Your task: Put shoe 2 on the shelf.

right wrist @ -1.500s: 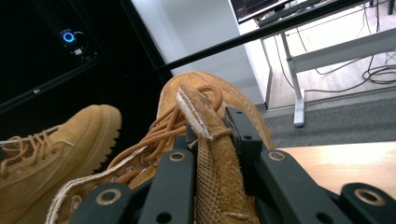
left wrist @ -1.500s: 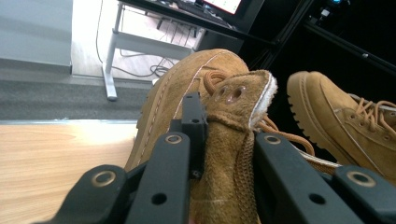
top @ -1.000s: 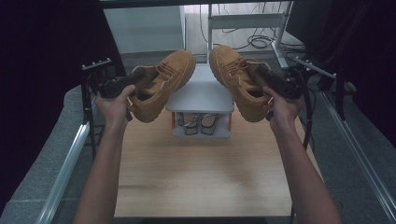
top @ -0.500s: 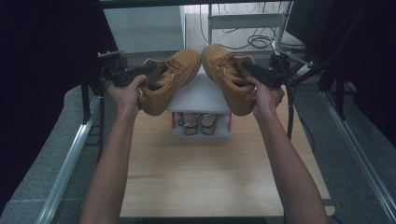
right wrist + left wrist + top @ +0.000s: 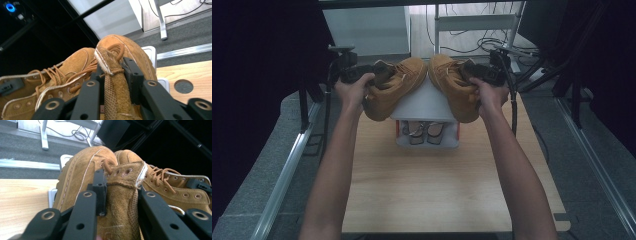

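two tan boots [image 5: 394, 87] [image 5: 453, 85], two hand-held grippers [image 5: 374, 75] [image 5: 469, 72], one white rack [image 5: 426, 107].

Pair of shoes [image 5: 427, 133] inside white rack [image 5: 424, 105], half hidden under its top.

The left claw [image 5: 120, 202] grips the heel collar of a tan suede boot [image 5: 82, 177], its jaws pressed against the suede. A second tan boot [image 5: 172, 190] lies just beside it, toes together, above the wooden surface [image 5: 22, 202].

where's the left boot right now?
In the high view the left boot is held up in the left gripper, above the white shoe rack at the table's far end, its toe touching the right boot.
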The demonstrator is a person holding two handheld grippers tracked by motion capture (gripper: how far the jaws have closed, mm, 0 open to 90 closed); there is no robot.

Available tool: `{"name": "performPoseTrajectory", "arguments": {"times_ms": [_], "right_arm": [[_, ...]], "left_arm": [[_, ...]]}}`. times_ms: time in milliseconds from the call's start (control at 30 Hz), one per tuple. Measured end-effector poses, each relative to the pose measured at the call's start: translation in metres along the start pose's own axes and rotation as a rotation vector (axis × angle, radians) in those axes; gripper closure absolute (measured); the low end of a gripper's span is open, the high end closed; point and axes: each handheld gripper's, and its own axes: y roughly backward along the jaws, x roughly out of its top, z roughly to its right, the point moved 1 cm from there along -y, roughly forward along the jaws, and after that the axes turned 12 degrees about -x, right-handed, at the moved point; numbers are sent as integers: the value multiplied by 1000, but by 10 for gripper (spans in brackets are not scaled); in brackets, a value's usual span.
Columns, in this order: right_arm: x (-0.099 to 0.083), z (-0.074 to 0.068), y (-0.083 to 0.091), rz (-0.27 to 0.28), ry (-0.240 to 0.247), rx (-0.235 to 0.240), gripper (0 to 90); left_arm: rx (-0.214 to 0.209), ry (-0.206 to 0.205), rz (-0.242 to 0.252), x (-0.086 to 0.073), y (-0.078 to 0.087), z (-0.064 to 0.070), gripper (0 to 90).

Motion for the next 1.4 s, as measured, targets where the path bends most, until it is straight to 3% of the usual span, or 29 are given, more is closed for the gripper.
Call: {"name": "performPoseTrajectory", "arguments": {"times_ms": [133,300,400,500,567,767,833,1133,1400], "right_arm": [[7,2,-9,-41,17,-9,706],[9,2,-13,-29,45,26,646],[10,-2,-15,-3,67,37,577],[11,-2,-14,23,103,46,493],[11,-1,-13,30,107,68,453],[12,-1,-9,74,121,105,411],[14,-3,-4,98,126,119,401],[18,4,22,159,146,160,452],[8,18,51,178,213,158,559]], "left_arm": [[3,-40,-61,8,-9,1,686],[-7,-45,-84,13,-6,-9,649],[-28,-42,-46,13,-2,-17,609],[5,-76,-22,13,-1,-21,534],[-28,-81,-7,12,0,-23,514],[-48,-143,5,12,3,-22,449],[-61,-150,36,13,8,-20,420],[-74,-167,99,14,45,-19,390],[-62,-208,116,-7,78,-21,507]]}}
